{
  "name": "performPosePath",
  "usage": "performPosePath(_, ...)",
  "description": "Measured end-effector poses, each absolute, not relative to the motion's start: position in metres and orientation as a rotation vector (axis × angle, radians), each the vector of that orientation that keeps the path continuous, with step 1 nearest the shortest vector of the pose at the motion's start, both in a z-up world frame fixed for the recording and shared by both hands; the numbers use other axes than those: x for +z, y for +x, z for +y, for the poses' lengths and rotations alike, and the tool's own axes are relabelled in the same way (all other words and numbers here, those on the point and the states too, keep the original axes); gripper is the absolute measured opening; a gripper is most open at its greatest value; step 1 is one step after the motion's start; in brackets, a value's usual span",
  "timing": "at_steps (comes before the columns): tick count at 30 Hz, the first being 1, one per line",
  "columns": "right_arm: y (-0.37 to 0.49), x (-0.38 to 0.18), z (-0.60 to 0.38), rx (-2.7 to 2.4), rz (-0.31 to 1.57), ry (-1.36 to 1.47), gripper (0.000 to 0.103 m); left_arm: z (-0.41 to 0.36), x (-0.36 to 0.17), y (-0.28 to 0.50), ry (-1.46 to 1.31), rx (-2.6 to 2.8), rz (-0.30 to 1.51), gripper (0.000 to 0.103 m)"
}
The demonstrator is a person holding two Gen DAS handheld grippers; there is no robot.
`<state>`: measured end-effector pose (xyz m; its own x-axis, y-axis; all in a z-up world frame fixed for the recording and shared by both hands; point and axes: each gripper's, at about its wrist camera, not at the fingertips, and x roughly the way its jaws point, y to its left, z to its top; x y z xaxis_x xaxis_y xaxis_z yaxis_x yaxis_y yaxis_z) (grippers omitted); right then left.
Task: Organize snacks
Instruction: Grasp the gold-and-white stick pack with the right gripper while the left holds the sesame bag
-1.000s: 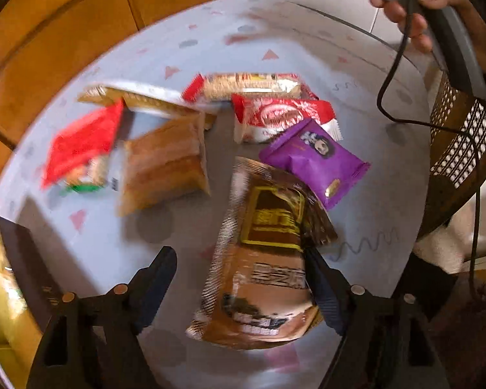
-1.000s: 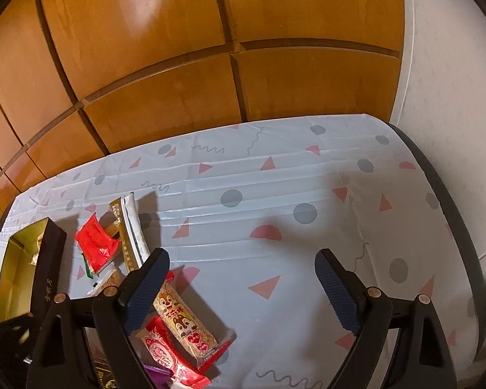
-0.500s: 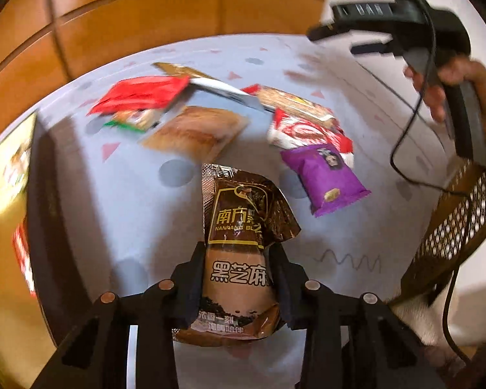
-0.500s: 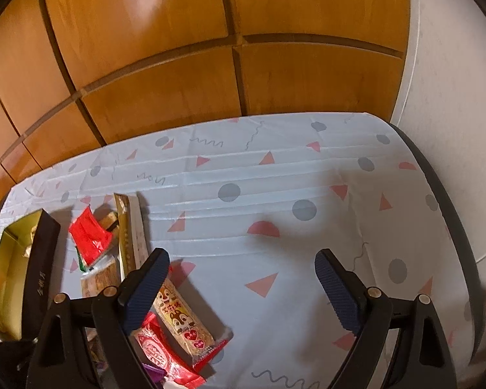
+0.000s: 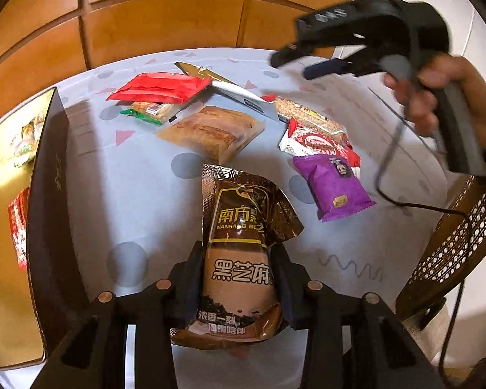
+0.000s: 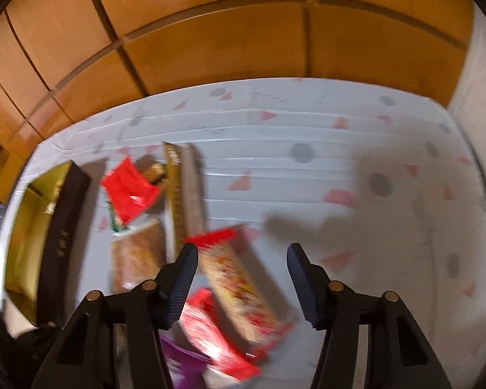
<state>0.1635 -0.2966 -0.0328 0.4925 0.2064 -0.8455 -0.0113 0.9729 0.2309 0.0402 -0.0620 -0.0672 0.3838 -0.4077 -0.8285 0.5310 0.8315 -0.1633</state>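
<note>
A: Left tongs [image 5: 238, 287]?
B: Clamped on the brown sachet [image 5: 241, 256], near edge of the surface [image 5: 139, 214].
A: Right tongs [image 6: 243, 283]?
B: Closing, ungripped, over the long biscuit packet [image 6: 239, 288]; dark box [image 5: 48, 214] far left

The right gripper [image 6: 241, 275], its jaws closing, hangs over a long snack bar [image 6: 239, 287] on the patterned tablecloth [image 6: 356, 149], pads not touching it.
</note>
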Motion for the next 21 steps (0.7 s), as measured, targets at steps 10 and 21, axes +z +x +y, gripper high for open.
performPosePath(10,0.239,-0.061,-0.266,0.175,1.109,0.365,0.056,-0.059,-0.065,0.038,0.103,-0.599,1.007,0.041)
performPosePath(21,0.259,-0.078,-0.237,0.112,1.131,0.184,0.024,-0.056,-0.068,0.040,0.082,-0.610,0.996,0.041)
